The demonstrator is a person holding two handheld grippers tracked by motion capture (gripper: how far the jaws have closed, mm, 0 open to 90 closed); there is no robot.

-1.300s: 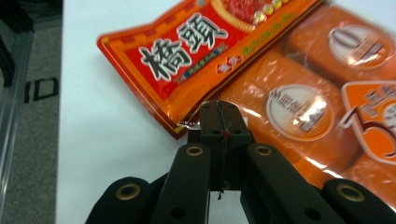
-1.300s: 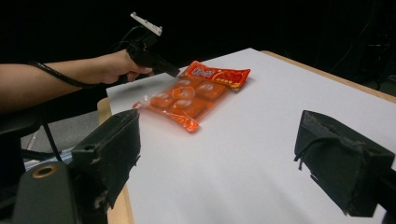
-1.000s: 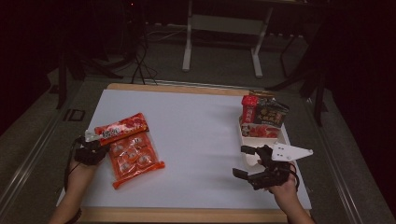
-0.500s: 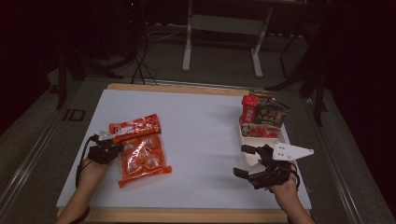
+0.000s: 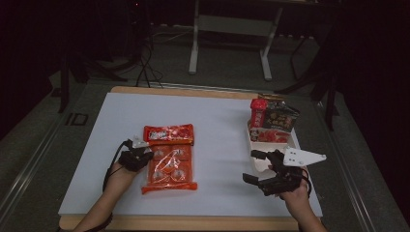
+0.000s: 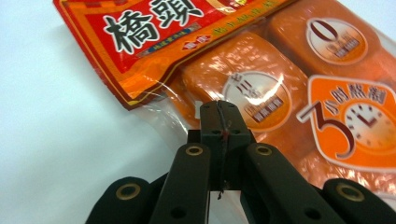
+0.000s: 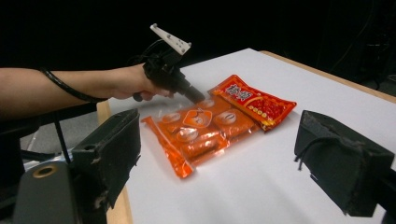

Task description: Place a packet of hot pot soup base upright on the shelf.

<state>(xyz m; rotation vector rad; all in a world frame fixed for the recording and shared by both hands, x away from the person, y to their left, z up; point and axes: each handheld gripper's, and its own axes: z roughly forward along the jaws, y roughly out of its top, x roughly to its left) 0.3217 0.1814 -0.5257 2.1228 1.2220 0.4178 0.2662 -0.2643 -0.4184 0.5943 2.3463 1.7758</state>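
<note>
Darkened lab or recording studio. A white-topped table (image 5: 212, 121) with a wooden edge stands lit amid black surroundings; behind the table, a metal stand frame (image 5: 232, 43) and loose cables (image 5: 145, 67) on the grey floor.

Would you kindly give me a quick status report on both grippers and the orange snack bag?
Left gripper shut, tips pinching the clear edge of the orange snack bag. Right gripper open, beside the white tray. Nothing between bag and tray.
</note>
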